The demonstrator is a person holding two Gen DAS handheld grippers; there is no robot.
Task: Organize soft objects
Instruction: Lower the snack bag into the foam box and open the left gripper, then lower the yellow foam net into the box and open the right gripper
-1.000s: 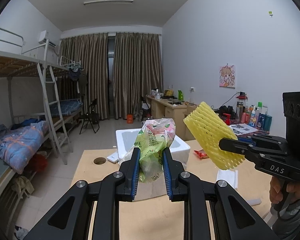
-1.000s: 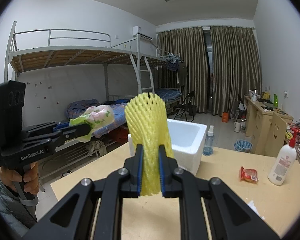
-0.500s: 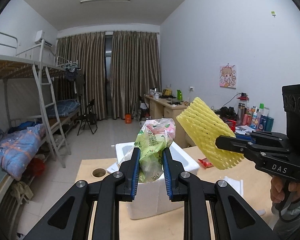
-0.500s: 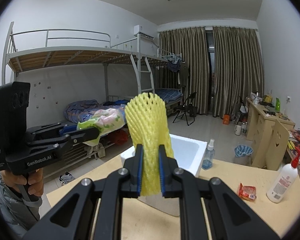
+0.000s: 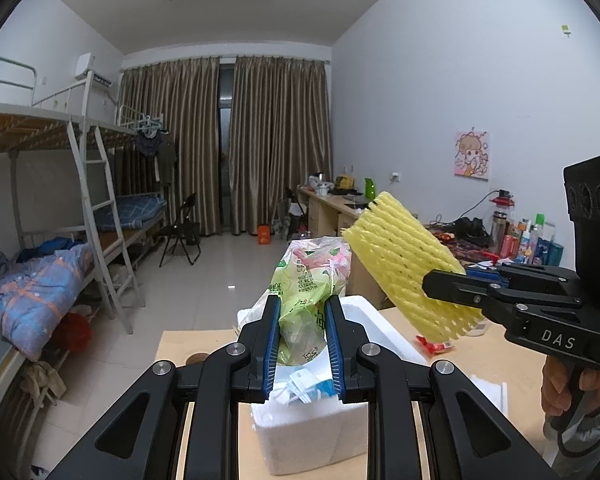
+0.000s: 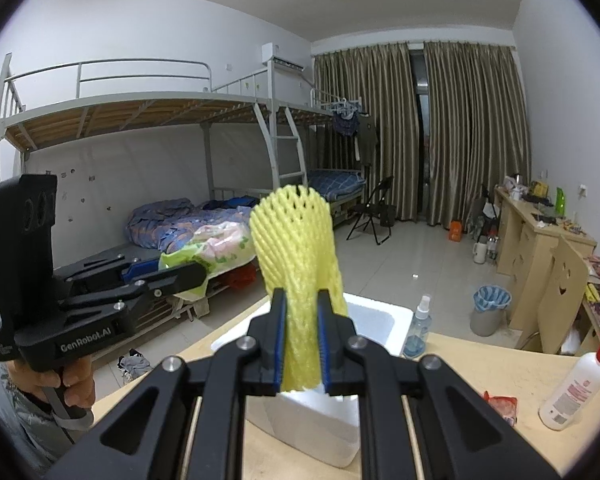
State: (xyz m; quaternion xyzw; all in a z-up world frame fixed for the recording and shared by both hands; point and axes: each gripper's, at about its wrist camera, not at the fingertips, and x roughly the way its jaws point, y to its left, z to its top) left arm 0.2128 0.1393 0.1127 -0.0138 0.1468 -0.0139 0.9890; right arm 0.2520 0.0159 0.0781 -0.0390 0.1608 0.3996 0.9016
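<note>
My left gripper (image 5: pixel 302 316) is shut on a green and pink plastic bag (image 5: pixel 308 284), held up over the near end of a white foam box (image 5: pixel 312 436). My right gripper (image 6: pixel 302 320) is shut on a yellow foam net sleeve (image 6: pixel 296 248) that stands upright above the same foam box (image 6: pixel 328 424). In the left wrist view the right gripper (image 5: pixel 432 284) shows from the side with the yellow sleeve (image 5: pixel 404 264) sticking out up and to the left. The left gripper (image 6: pixel 192 274) with the bag (image 6: pixel 216 246) appears at the left of the right wrist view.
The box stands on a light wooden table (image 6: pixel 460 364). On it are a blue spray bottle (image 6: pixel 418 328), a white pump bottle (image 6: pixel 576 388) and a red snack packet (image 6: pixel 500 404). A table hole (image 5: pixel 198 359) lies left of the box. Bunk beds (image 6: pixel 204 108) line the left wall, desks (image 6: pixel 540 232) the right.
Both grippers have moved forward toward the foam box, still holding the bag and the yellow sleeve. The box now lies right under the fingers in both views.
</note>
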